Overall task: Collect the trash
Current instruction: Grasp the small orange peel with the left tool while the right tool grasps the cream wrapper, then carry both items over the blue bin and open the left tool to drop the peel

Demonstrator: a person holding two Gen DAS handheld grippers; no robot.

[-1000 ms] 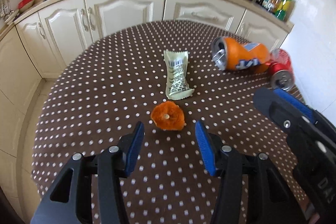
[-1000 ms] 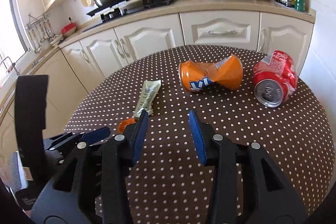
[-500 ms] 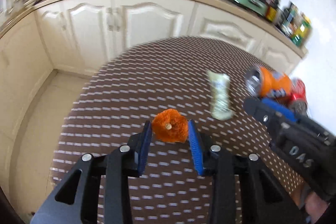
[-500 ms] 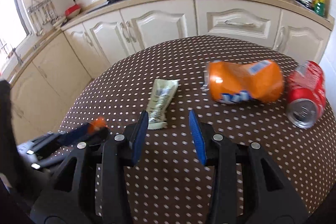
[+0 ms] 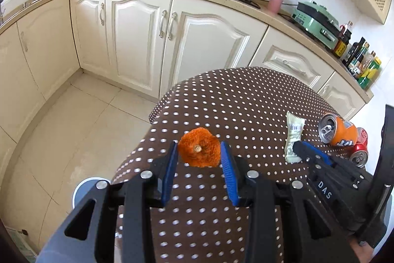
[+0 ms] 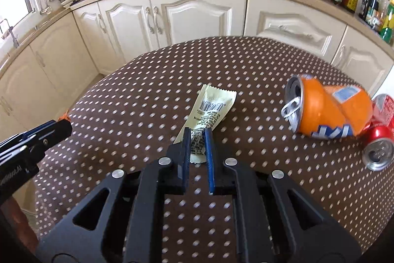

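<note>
Left wrist view shows the left gripper (image 5: 199,159) clamped on the orange peel (image 5: 198,150), apparently lifted for binning, while the right gripper (image 6: 197,139), just closing, pinches the wrapper's (image 6: 209,112) near end on the surface (image 6: 138,100).

Tablecloth (image 6: 246,70) brown with white dots. Peel (image 5: 199,151) orange, centre frame. Wrapper (image 6: 209,112) pale yellow, black barcode. Cans right: one orange (image 6: 330,112), one red (image 6: 380,137). Cabinets (image 5: 138,41) cream.

Two wrist fisheyes, close, angled down, sharing the dotted table (image 5: 246,100) and kitchen cabinets (image 6: 197,16)
</note>
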